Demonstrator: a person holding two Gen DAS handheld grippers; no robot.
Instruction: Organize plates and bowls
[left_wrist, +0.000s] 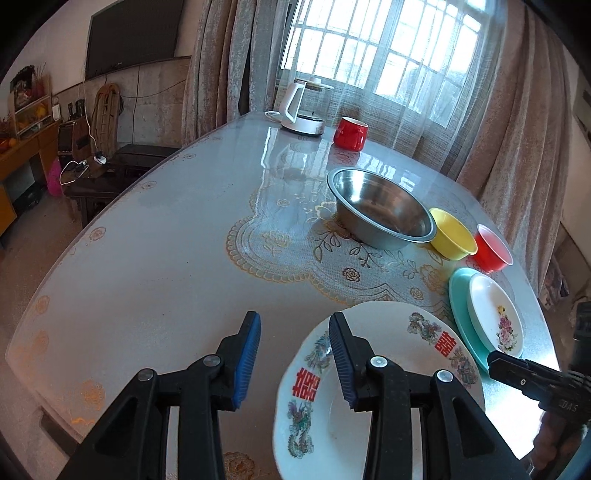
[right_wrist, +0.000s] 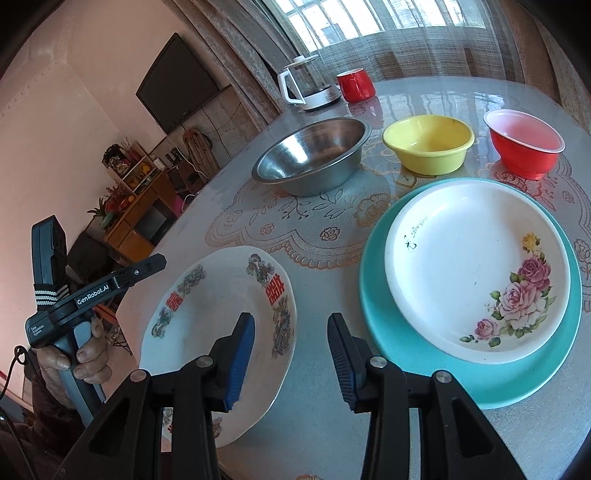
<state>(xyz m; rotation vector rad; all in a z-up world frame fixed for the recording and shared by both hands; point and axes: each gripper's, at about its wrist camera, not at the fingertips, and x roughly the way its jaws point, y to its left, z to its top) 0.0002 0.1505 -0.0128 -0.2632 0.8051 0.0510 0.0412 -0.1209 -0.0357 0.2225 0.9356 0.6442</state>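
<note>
A white dragon-pattern plate (left_wrist: 384, 373) (right_wrist: 218, 325) lies near the table's front edge. My left gripper (left_wrist: 295, 354) is open just above it, its right finger over the plate's left rim. My right gripper (right_wrist: 291, 358) is open, straddling the plate's right rim. A white rose plate (right_wrist: 476, 273) (left_wrist: 495, 317) sits on a teal plate (right_wrist: 461, 376) (left_wrist: 461, 314) to the right. Behind stand a steel bowl (right_wrist: 314, 158) (left_wrist: 384, 210), a yellow bowl (right_wrist: 428, 144) (left_wrist: 452, 234) and a red bowl (right_wrist: 524, 144) (left_wrist: 493, 249).
A white kettle (left_wrist: 301, 107) (right_wrist: 310, 86) and a red mug (left_wrist: 351, 133) (right_wrist: 354, 85) stand at the far end of the round table (left_wrist: 166, 258). Curtains and a window are behind; a cabinet and TV stand to the left.
</note>
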